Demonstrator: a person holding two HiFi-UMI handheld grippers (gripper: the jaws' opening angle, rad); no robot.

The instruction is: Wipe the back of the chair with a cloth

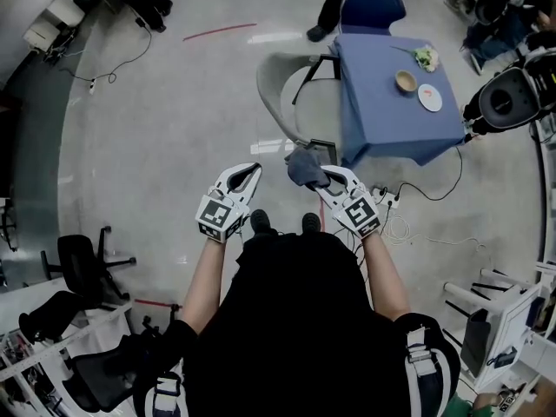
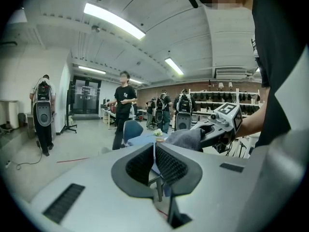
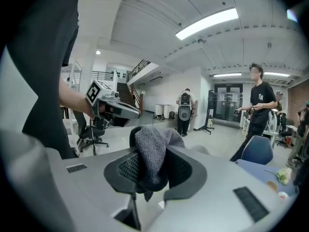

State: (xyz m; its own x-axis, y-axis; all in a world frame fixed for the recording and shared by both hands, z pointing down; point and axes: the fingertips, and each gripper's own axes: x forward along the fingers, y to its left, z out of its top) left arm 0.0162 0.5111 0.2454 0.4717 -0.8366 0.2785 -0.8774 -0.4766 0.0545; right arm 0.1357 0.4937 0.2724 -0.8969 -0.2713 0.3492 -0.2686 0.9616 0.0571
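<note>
Though vague overhead, cloth (image 3: 154,141) in tool (image 3: 150,150)

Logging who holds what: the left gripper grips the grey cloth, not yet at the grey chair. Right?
Not the left: the right gripper grips the grey cloth, as the right gripper view shows, not yet at the grey chair.

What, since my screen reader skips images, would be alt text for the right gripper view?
The right gripper's jaws are shut on a bunched grey cloth, in a bright hall. The left gripper shows at left; a person in black stands by a blue chair at right.
</note>
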